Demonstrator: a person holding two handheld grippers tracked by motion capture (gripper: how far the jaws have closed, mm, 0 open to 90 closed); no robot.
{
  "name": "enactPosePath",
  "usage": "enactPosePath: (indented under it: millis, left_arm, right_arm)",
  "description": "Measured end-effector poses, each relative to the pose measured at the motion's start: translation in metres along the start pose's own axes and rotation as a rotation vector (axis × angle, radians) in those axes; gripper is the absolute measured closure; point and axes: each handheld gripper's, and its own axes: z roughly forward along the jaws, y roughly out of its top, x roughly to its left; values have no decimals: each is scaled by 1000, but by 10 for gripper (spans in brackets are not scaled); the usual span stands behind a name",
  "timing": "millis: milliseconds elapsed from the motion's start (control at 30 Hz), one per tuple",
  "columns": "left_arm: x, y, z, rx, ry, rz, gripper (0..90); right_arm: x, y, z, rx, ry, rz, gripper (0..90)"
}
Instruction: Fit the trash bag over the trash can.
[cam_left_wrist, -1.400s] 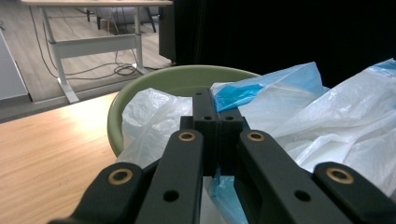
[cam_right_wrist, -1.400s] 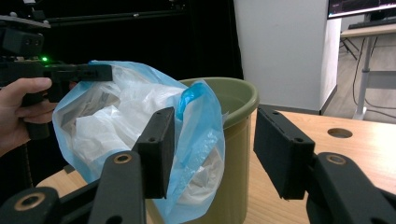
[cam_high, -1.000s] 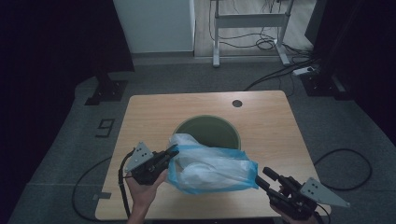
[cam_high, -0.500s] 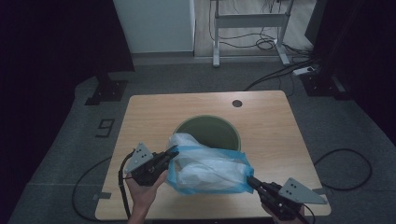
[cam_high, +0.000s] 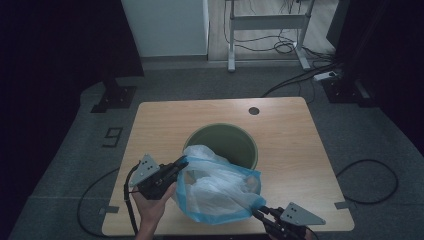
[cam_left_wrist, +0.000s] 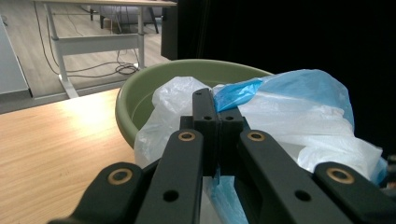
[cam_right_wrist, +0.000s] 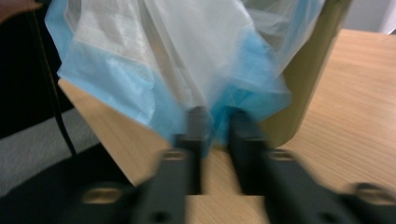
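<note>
A round green bin (cam_high: 220, 127) stands at the middle of the wooden table (cam_high: 290, 150). A white plastic bag with a blue rim (cam_high: 220, 190) lies over its near side, spread toward the table's front edge. My left gripper (cam_high: 182, 161) is shut on the bag's left rim; in the left gripper view its jaws (cam_left_wrist: 210, 100) meet on the film (cam_left_wrist: 289, 107) before the bin (cam_left_wrist: 140, 93). My right gripper (cam_high: 257, 214) is at the bag's front right corner. Its jaws (cam_right_wrist: 215, 116) have just been opening and stand apart, the blue rim (cam_right_wrist: 177, 46) hanging between them beside the bin wall (cam_right_wrist: 308, 84).
A small round hole (cam_high: 254, 110) sits near the table's far edge. On the floor beyond are a white cabinet (cam_high: 165, 25), a metal desk frame (cam_high: 265, 22) and loose cables (cam_high: 370, 175). A number nine (cam_high: 114, 135) is marked on the floor left of the table.
My right gripper has moved left and down from beside the bag to its front right corner. The bag now stretches to a point toward that gripper. The left gripper has stayed put.
</note>
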Motion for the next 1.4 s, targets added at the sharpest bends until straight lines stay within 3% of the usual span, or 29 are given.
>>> enactPosePath:
  millis: [100, 167, 333, 500, 767, 967, 1400]
  left_arm:
    - [0, 0, 1, -2, -2, -2, 892]
    - [0, -1, 1, 0, -2, -3, 892]
    - [0, -2, 1, 1, -2, -10, 892]
    - [1, -3, 0, -5, 4, -15, 892]
    - [1, -6, 1, -5, 7, -20, 892]
    - [0, -5, 0, -10, 8, -18, 892]
    - [-1, -4, 1, -13, 4, -15, 892]
  right_arm:
    - [3, 6, -17, -66, -25, 34, 423]
    - [3, 11, -30, -105, -47, 50, 376]
    - [-4, 24, -49, -163, -79, 56, 368]
    - [-14, 33, -59, -196, -63, 99, 367]
    - [4, 28, -69, -185, 2, 86, 353]
    - [4, 33, -69, -184, -16, 59, 353]
    - [-34, 66, -46, -190, -98, 60, 366]
